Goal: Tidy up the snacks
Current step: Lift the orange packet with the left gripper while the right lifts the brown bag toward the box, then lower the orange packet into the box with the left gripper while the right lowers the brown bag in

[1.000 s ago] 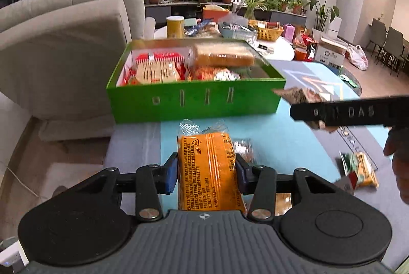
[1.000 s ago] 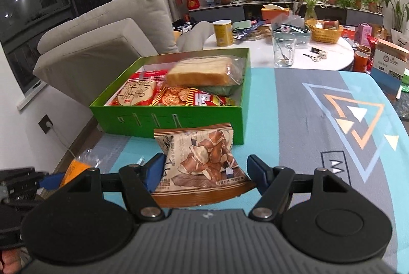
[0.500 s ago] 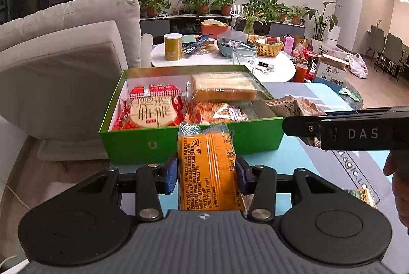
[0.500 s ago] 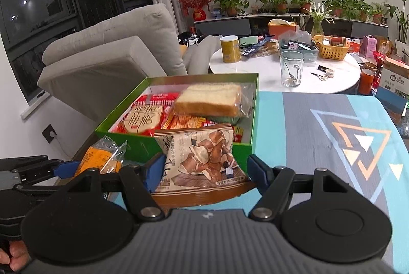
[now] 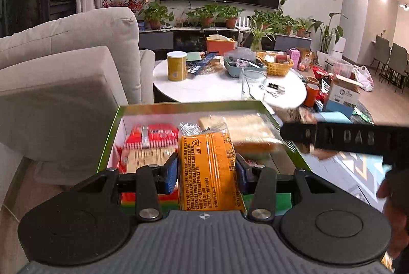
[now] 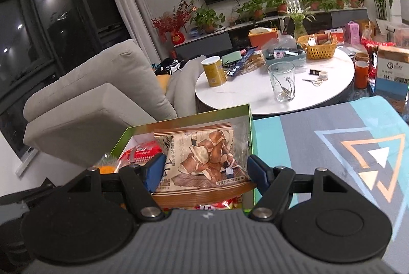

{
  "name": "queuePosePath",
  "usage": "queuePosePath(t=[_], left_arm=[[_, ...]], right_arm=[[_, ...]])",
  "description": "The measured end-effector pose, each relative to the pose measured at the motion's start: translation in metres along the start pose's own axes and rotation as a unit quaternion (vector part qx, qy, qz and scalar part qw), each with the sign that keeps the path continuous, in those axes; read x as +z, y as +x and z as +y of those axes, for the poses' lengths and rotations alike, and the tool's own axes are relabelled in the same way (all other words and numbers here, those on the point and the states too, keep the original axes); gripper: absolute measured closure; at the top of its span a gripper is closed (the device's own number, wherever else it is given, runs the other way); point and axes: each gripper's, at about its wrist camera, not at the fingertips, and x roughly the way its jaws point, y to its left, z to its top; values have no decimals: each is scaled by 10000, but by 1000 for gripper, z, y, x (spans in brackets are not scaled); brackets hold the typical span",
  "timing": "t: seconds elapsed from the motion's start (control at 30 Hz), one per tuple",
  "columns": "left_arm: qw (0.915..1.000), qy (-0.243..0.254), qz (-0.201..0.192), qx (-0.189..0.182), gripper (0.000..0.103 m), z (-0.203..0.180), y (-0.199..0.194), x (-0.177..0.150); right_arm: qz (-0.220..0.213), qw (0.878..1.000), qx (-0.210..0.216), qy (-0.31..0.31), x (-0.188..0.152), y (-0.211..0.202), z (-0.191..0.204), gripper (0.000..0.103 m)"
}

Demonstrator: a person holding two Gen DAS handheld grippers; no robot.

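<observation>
An orange snack packet [image 5: 204, 151] stands upright in my left gripper [image 5: 206, 171], which is shut on it above the near wall of the green box [image 5: 189, 105]. My right gripper [image 6: 205, 171] is shut on a brown mushroom snack bag [image 6: 202, 151] and holds it over the right half of the green box [image 6: 251, 146]. Inside lie a red packet [image 5: 150, 137], a pale cracker pack and a wrapped bread loaf [image 5: 242, 126]. The right gripper [image 5: 345, 138] shows as a black bar in the left wrist view. The orange packet [image 6: 106, 168] peeks in at the right wrist view's lower left.
A grey sofa [image 5: 64, 85] stands left of the box. Behind it is a round white table [image 6: 255, 95] with a glass [image 6: 281, 85], a yellow can [image 6: 213, 71] and a wicker basket [image 6: 317, 46]. The teal and grey patterned cloth [image 6: 332, 146] stretches to the right.
Both grippers moved forward and up with their snacks, from in front of the green box to above it. The right gripper also rolled, which tilts its view.
</observation>
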Motion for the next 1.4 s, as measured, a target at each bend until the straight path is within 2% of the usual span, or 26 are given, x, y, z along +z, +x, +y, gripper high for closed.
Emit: queuePosePath(t=[0.37, 0.57, 0.77, 0.87, 0.93, 1.0, 1.17, 1.4], left_arm=[[9998, -167, 7, 89, 62, 12, 47, 9], [9995, -237, 173, 119, 62, 15, 67, 4], [9992, -292, 161, 242, 61, 19, 77, 0], [9991, -302, 164, 257, 59, 20, 77, -1], [9987, -351, 202, 322, 46, 21, 75, -1], [9983, -380, 138, 408, 39, 22, 71, -1], [9988, -275, -12, 396, 37, 18, 56, 2], [9992, -149, -120, 364, 35, 9, 30, 0]], right_arm=[[340, 9994, -55, -55, -11, 35, -2, 42], [383, 9989, -138, -212, -17, 44, 1, 41], [318, 9984, -214, -404, -24, 47, 7, 41], [342, 9982, -191, -457, -23, 46, 6, 41], [335, 9986, -117, -380, -22, 42, 4, 41], [264, 9991, -40, -339, -21, 37, 4, 41], [9, 9988, -175, -462, -19, 20, 11, 41], [-45, 9992, -245, -312, -17, -1, 4, 41]])
